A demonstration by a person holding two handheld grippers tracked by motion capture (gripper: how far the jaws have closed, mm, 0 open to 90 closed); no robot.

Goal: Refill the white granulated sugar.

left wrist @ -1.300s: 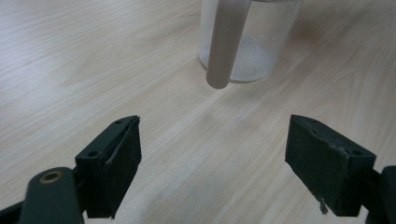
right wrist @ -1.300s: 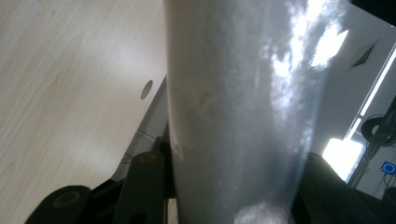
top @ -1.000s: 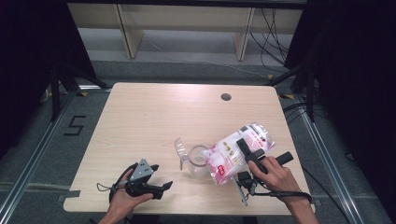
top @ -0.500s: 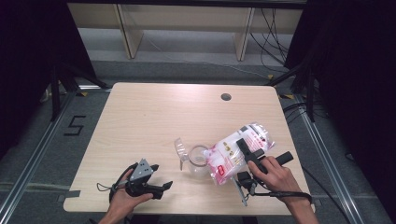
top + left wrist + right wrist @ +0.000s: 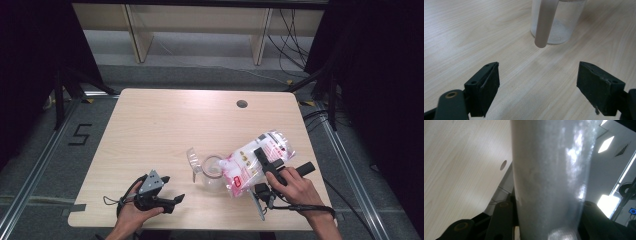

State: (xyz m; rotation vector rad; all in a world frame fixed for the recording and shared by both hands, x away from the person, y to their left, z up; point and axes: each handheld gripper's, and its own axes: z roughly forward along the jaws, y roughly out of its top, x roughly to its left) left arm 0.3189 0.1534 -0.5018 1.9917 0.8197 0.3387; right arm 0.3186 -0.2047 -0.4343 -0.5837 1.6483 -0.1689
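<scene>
High view: the right tongs (image 5: 263, 159) pinch a tilted bag (image 5: 255, 161) over the clear jar (image 5: 214, 172); a slip could spill powder onto the counter (image 5: 160, 130).

Left gripper view: the left tongs (image 5: 537, 86), spread, near the jar, steady nothing.

Right gripper view: bag clamped between jaws.

Bare table (image 5: 165, 125) left and behind; clear cup (image 5: 212, 172) and tilted bag (image 5: 255, 160) blocking right-front.
</scene>
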